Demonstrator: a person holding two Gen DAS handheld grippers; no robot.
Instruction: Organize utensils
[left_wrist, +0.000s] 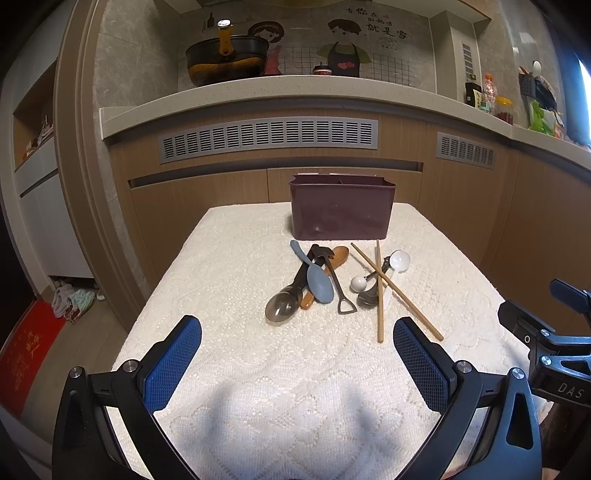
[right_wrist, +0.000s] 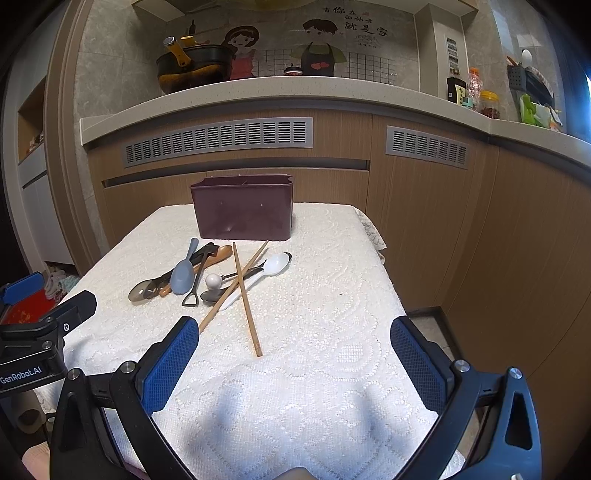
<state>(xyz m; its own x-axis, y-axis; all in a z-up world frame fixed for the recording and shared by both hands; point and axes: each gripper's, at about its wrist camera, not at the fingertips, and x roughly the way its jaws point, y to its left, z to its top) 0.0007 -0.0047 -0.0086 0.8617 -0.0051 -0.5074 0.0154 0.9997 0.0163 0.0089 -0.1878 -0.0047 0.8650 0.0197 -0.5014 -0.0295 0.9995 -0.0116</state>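
Left wrist | chopsticks (left_wrist: 380, 291): 2 | bin (left_wrist: 341, 206): 1

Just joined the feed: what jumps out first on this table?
A tangled heap of utensils mid-table on the white cloth, with two crossed chopsticks on its right. Behind stands the dark maroon holder. Both the left gripper and right gripper hang open, empty.
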